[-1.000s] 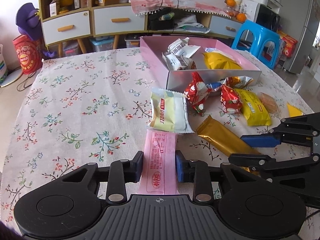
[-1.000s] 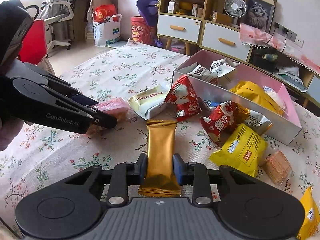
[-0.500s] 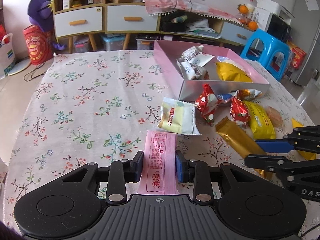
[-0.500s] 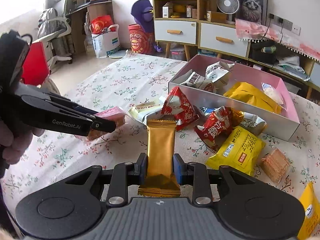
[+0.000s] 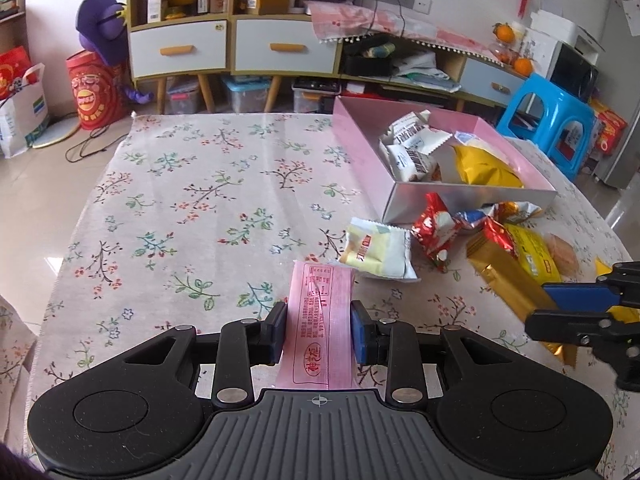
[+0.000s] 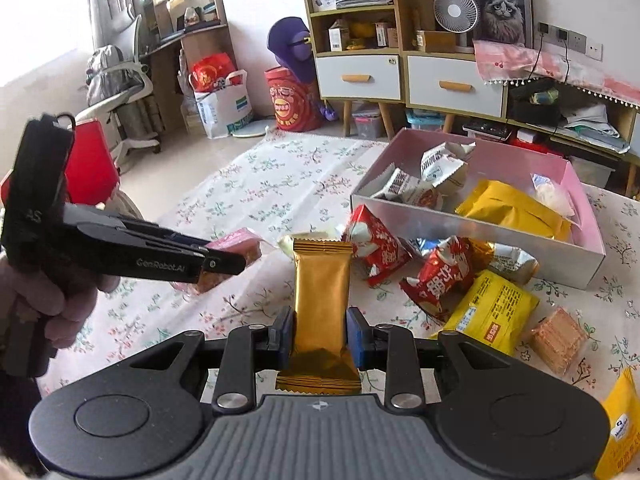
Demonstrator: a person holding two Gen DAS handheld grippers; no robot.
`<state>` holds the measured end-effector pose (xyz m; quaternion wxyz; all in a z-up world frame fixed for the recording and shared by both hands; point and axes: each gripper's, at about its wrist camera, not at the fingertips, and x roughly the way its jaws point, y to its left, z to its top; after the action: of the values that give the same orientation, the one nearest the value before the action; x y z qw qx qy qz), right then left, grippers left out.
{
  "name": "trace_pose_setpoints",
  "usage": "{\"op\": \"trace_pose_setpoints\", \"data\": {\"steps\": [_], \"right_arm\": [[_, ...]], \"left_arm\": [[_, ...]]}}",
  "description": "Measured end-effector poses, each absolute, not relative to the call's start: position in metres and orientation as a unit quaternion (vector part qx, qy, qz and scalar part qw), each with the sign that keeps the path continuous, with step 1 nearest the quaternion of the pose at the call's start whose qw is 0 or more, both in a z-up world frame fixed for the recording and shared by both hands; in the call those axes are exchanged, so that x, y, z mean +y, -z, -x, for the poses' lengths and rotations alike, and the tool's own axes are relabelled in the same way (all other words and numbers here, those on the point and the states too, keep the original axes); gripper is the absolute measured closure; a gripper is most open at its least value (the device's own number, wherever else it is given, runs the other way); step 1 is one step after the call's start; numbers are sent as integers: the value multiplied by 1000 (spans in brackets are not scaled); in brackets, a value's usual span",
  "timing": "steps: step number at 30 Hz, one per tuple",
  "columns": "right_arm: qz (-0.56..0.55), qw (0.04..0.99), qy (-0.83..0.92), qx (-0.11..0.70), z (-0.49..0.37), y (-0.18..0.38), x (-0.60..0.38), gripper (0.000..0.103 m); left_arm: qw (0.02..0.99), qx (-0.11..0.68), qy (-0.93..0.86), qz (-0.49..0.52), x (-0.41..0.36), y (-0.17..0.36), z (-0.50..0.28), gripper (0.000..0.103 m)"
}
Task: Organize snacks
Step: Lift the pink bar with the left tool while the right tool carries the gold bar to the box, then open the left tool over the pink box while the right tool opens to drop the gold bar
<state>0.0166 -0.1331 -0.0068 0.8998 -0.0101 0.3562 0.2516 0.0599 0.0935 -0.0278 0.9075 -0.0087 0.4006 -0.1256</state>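
Two hand-held tools each grip a snack packet above a floral tabletop [image 5: 192, 200].

The left tool [image 5: 319, 330] is clenched on a pink wrapper [image 5: 320, 320], its jaws pressing both long edges. The right tool [image 6: 319, 334] is clenched on a gold foil bar [image 6: 322, 300], held upright between its jaws. Ahead and to the right sits a pink box [image 6: 476, 224] holding white packets and a yellow bag. Loose snacks lie just beside the box's near wall: red packets [image 6: 438, 280], a yellow packet [image 6: 486, 312], a cream packet [image 5: 378, 254] and a wrapped wafer [image 6: 560, 340].
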Motion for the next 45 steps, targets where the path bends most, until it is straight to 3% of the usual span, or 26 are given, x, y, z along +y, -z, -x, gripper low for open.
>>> {"op": "trace_pose_setpoints", "data": {"steps": [14,26,45], "right_arm": [[-57,916,-237,318,-45,-33,-159,86],[-119,924,-175,320,-85,-30,-207,86],[-191,918,-109,330,-131,-2,-262,85]], "left_arm": [[911,394,120,27,83,15,-72,74],[913,393,102,50,72,8,-96,74],[902,392,179,21,-43,-1,-171,74]]}}
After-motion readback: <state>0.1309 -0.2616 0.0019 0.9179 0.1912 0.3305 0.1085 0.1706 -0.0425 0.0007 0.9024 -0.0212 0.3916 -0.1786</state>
